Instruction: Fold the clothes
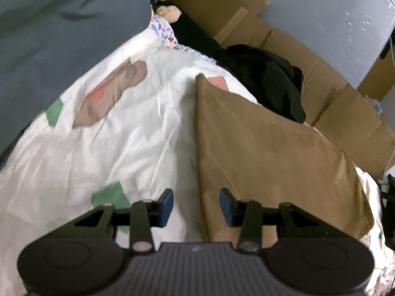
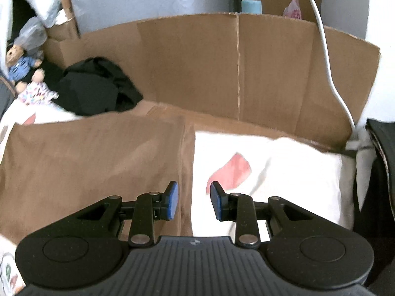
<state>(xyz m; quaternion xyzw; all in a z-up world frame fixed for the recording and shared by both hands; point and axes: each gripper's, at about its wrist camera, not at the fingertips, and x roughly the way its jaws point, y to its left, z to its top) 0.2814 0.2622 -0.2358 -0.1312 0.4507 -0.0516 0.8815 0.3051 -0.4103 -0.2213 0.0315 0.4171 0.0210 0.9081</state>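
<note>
Jaws spread, brown cloth dead ahead

Nearest first: left gripper (image 1: 195, 206) hangs with jaws spread and nothing between them, straddling the long straight edge of the brown garment (image 1: 266, 153), which runs away from the camera to a far corner. Right gripper (image 2: 192, 201) is likewise empty, jaws parted over the garment's opposite edge, cloth to its left. Both look equally close. Underneath lies a white patterned bedspread (image 1: 138, 133). Farther off: black clothing (image 2: 96, 86), a teddy bear (image 2: 19, 64), cardboard panels (image 2: 246, 69).
</note>
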